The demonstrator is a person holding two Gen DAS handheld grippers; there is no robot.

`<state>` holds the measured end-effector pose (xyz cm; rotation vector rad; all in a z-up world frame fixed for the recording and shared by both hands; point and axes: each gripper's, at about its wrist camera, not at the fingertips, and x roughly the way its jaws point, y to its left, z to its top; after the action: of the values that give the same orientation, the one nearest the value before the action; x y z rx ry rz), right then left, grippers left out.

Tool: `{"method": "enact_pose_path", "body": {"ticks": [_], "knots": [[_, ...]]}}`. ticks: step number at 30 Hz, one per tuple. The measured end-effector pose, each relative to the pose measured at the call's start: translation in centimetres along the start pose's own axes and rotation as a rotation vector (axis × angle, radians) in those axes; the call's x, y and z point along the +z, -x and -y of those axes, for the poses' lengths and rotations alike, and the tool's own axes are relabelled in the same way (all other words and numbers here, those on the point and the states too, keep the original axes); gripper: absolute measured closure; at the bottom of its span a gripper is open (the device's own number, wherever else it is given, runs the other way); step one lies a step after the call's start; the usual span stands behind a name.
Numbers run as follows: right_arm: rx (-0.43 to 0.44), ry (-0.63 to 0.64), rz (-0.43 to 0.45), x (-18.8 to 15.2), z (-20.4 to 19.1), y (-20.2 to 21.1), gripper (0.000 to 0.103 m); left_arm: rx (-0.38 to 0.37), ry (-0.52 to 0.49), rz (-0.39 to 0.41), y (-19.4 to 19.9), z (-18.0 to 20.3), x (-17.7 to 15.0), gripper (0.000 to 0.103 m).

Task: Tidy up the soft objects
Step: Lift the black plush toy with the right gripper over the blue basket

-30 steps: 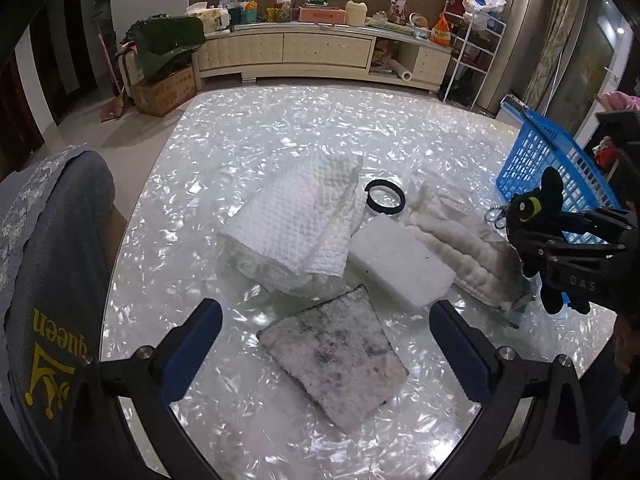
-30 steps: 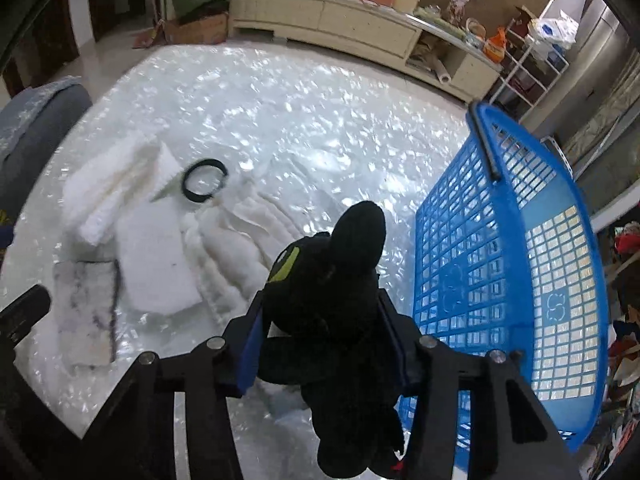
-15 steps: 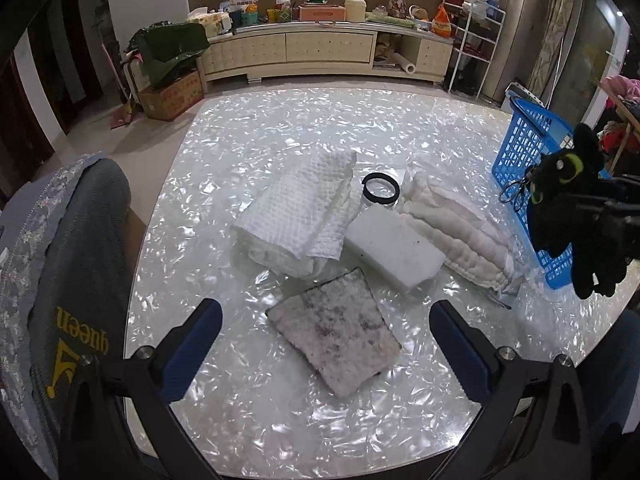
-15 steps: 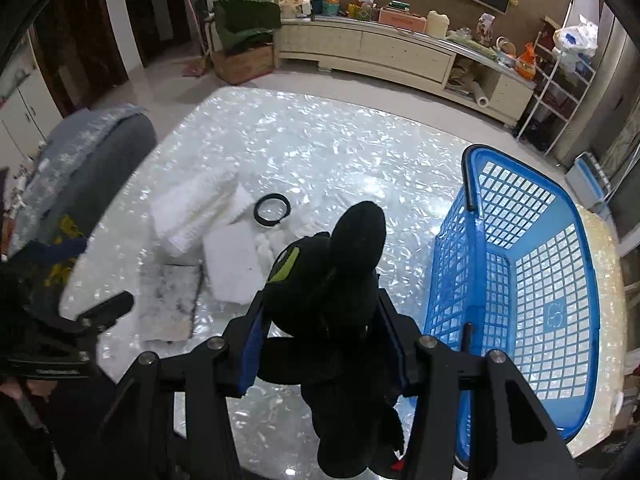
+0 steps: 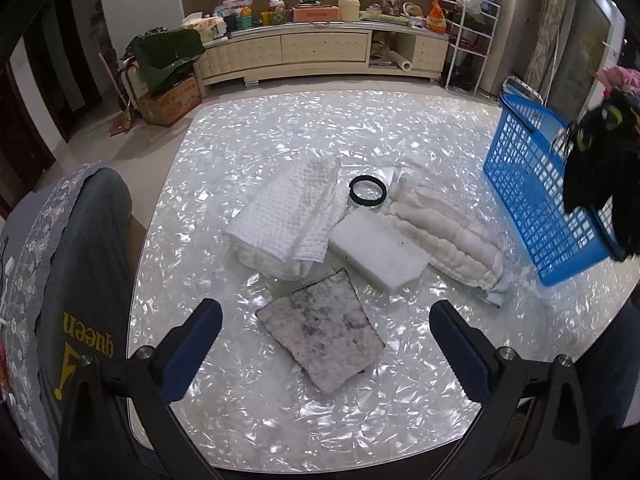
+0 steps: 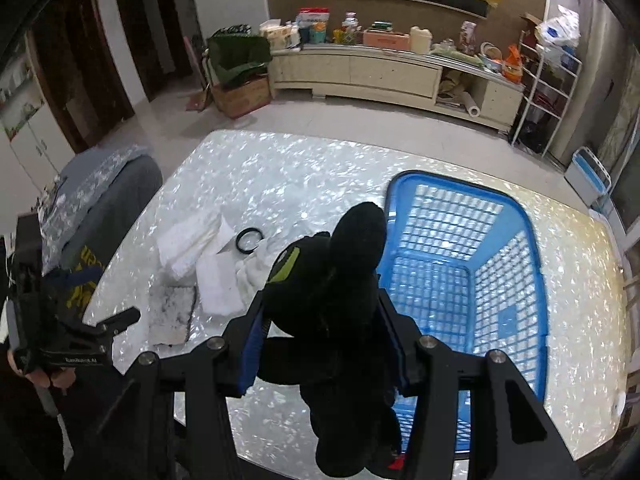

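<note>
The right gripper (image 6: pixel 326 344) squeezes its jaws on the black plush toy (image 6: pixel 336 280), up beside the blue basket (image 6: pixel 536 264). Next, I think: over the basket, let go. The left gripper (image 5: pixel 326 354) hangs wide open, holding nothing.

A long cream cabinet (image 5: pixel 320 50) stands along the far wall, and boxes, bottles and jars (image 5: pixel 316 10) crowd its top. At its left end a cardboard box (image 5: pixel 170 100) sits on the floor with a dark green bag (image 5: pixel 166 54) above it. A white wire rack (image 5: pixel 472 40) stands at its right end. A grey chair back (image 5: pixel 76 264) is beside the left edge of the table (image 5: pixel 320 128).
</note>
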<state>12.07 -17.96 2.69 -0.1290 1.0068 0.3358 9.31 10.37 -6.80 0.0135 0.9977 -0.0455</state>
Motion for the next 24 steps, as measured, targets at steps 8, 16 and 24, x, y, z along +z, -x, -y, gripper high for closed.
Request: {"method": "enact_pose_path", "body": {"ticks": [8, 16, 24], "knots": [[-0.036, -0.061, 0.020, 1.2, 2.9, 0.7, 0.055, 0.006, -0.080, -0.026, -1.4, 0.3, -1.1, 0.013], [-0.105, -0.077, 0.004, 2.0, 5.1, -0.5, 0.055, 0.004, -0.080, -0.087, -3.7, 0.0, -2.0, 0.015], [-0.130, -0.089, -0.087, 1.4, 7.8, -3.9, 0.055, 0.002, -0.148, -0.125, -5.9, 1.3, -2.8, 0.015]]}}
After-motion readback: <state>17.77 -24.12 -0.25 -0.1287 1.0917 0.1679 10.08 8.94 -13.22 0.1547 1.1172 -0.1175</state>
